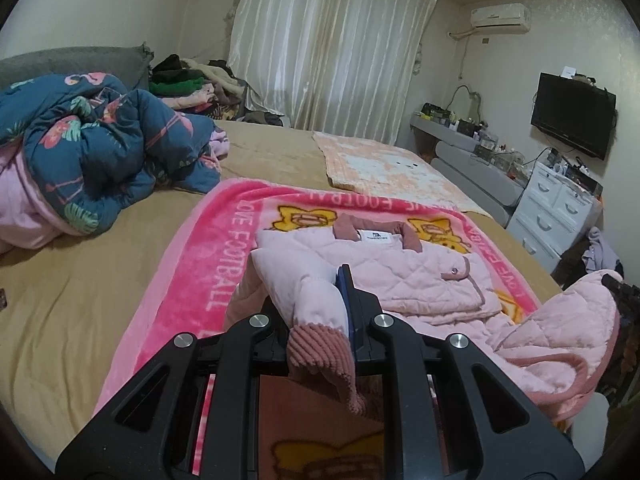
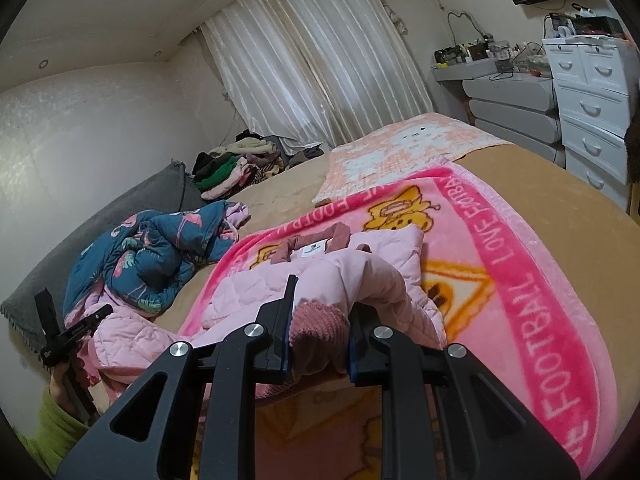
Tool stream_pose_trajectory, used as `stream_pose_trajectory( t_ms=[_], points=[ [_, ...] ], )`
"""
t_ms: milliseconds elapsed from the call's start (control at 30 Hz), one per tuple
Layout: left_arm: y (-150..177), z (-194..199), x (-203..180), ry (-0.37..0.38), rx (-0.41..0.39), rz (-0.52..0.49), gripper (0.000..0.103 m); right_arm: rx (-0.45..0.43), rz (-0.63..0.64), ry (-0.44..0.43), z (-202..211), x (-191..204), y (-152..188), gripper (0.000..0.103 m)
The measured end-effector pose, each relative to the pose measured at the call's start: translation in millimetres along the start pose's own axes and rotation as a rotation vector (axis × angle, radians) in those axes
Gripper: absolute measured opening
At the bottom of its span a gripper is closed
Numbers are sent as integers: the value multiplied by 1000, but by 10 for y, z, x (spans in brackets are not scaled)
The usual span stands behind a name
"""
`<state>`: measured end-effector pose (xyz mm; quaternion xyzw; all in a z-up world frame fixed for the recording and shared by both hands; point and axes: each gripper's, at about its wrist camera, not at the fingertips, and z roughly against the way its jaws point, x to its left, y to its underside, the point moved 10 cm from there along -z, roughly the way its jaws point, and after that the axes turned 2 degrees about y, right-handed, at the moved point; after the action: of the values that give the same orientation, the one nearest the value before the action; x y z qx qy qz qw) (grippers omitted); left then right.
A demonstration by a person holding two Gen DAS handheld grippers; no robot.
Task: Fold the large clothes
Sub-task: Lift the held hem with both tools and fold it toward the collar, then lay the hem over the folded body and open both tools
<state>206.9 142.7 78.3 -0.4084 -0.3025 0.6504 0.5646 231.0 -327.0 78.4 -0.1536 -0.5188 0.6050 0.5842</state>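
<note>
left gripper (image 1: pixel 320 312) clamped on a ribbed cuff (image 1: pixel 316 352) | right gripper (image 2: pixel 320 320) pinching the other cuff (image 2: pixel 318 326), jaws nearly shut | pink jacket (image 1: pixel 408 276) collar-up on the pink blanket (image 1: pixel 216 256), its middle | progress: early, both sleeves lifted off the blanket, neither folded across; body fold left
</note>
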Motion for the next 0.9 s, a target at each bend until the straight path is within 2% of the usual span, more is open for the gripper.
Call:
stream_pose_trajectory(
  t_ms=[400, 700, 767, 900],
  points=[
    [-155, -324, -11, -33, 2, -36, 10, 30, 24, 23, -289, -52, -175, 18],
    [-210, -561, 22, -60, 1, -43, 10, 41, -85, -14, -534, -174, -283, 19],
    [-218, -595, 21, -61, 1, -44, 10, 47, -115, -39, -580, -195, -308, 23],
    [-247, -689, 43, -64, 6, -44, 10, 53, -189, -108, -656, -231, -365, 37]
  ],
)
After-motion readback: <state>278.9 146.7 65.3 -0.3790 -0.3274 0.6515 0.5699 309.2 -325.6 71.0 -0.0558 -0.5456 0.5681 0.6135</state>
